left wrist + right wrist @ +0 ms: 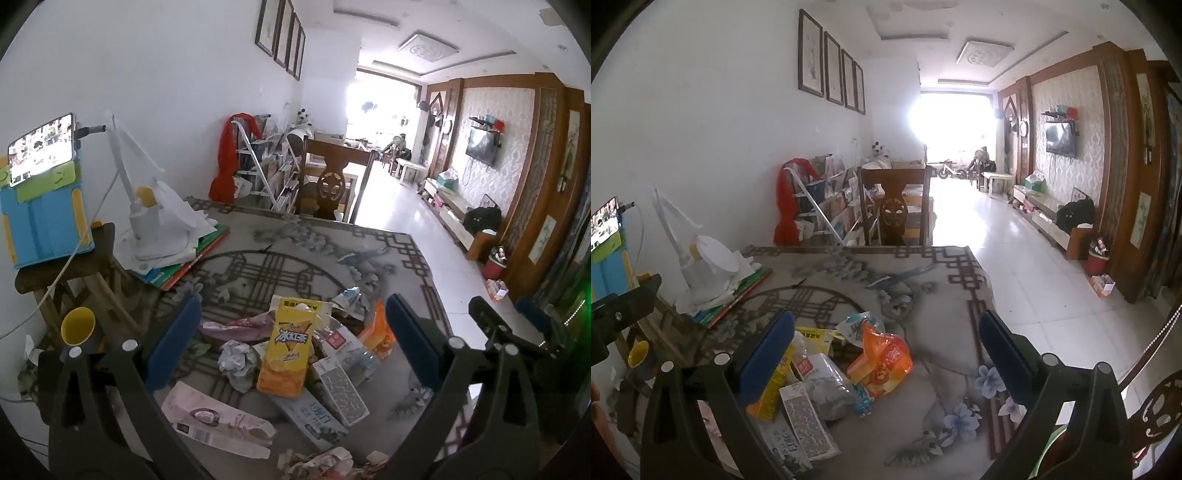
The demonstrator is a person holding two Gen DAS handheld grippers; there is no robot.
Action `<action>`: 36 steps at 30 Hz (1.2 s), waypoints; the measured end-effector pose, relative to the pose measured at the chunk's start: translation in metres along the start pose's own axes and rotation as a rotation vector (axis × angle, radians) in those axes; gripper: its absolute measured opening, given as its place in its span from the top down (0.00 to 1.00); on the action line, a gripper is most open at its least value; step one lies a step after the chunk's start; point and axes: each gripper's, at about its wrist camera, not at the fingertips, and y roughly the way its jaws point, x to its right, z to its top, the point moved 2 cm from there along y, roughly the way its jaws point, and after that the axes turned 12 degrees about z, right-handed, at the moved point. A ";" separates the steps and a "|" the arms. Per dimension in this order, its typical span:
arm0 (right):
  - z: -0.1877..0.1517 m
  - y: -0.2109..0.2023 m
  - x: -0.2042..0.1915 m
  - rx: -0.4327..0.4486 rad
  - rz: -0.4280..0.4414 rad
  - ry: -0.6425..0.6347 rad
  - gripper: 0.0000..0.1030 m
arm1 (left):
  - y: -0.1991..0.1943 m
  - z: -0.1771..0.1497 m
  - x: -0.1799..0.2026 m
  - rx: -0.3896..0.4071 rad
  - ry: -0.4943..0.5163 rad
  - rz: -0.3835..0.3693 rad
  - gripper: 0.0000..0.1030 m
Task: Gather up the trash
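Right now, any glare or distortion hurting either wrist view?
Right wrist: the far window is blown out, with haze over the hallway; the trash pile stays readable. Left wrist: milder window glare; yellow carton sharp. Both: fisheye bending and dark vignette corners.

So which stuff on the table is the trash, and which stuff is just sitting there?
Trash to collect:
yellow drink carton
crumpled paper ball
orange snack bag
pink wrapper
clear plastic bottle

Just sitting there:
white desk lamp
stack of books
phone on its blue stand
yellow cup
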 end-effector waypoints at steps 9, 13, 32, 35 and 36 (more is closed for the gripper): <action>0.000 -0.004 0.005 0.003 -0.013 0.011 0.07 | 0.001 -0.002 0.000 -0.003 0.002 -0.003 0.05; 0.001 -0.003 0.005 0.003 -0.012 0.012 0.07 | 0.001 -0.002 0.001 -0.001 0.007 0.002 0.05; 0.000 -0.003 0.007 -0.004 -0.013 0.014 0.07 | 0.002 -0.003 0.003 -0.005 0.006 -0.002 0.05; 0.000 -0.003 0.009 -0.008 -0.014 0.014 0.07 | 0.003 -0.003 0.005 -0.010 0.001 -0.010 0.05; -0.001 -0.003 0.009 -0.010 -0.014 0.013 0.07 | 0.004 -0.005 0.007 -0.014 0.000 -0.010 0.05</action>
